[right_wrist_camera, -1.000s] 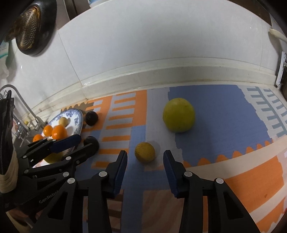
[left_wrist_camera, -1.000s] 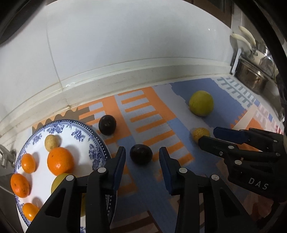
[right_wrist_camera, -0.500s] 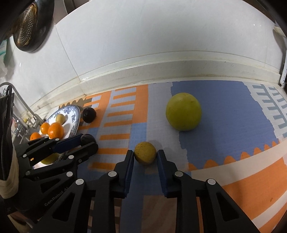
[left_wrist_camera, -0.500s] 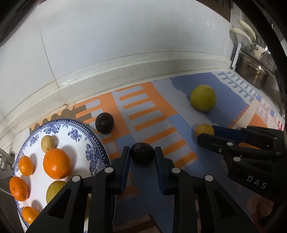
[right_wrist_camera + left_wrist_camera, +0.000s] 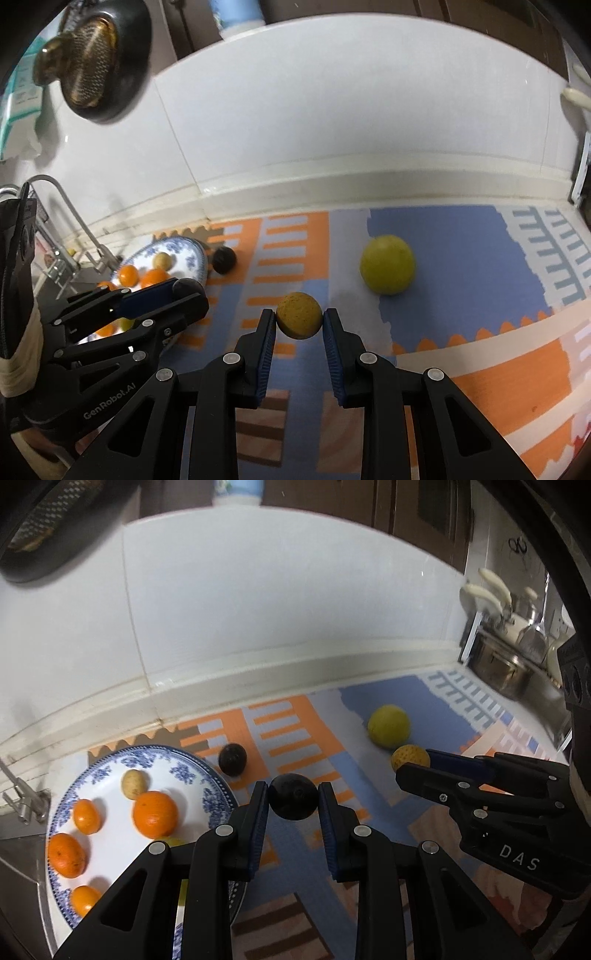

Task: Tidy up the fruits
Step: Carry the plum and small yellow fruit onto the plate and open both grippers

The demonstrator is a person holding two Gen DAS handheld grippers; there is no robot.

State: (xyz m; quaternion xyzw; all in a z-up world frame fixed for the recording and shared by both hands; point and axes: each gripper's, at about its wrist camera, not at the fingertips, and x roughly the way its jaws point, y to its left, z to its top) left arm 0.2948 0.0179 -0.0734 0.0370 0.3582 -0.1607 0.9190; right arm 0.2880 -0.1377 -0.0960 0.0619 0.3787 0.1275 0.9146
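My left gripper (image 5: 293,799) is shut on a dark purple fruit (image 5: 293,800) and holds it above the mat, just right of the blue-and-white plate (image 5: 184,766). The plate holds several oranges (image 5: 155,814) and a small yellowish fruit (image 5: 135,783). A second dark fruit (image 5: 232,759) lies on the mat beside the plate. My right gripper (image 5: 299,321) is shut on a small yellow-orange fruit (image 5: 299,314), lifted off the mat. A large yellow-green fruit (image 5: 387,264) lies on the blue patch to the right.
A patterned orange, blue and white mat (image 5: 461,240) covers the counter below a white tiled wall. A faucet (image 5: 74,225) and sink lie at the left. Steel pots (image 5: 498,664) stand at the far right. A dark pan (image 5: 96,62) hangs on the wall.
Both grippers closed on their fruits and lifted them off the mat; both views rose and tilted up toward the wall.
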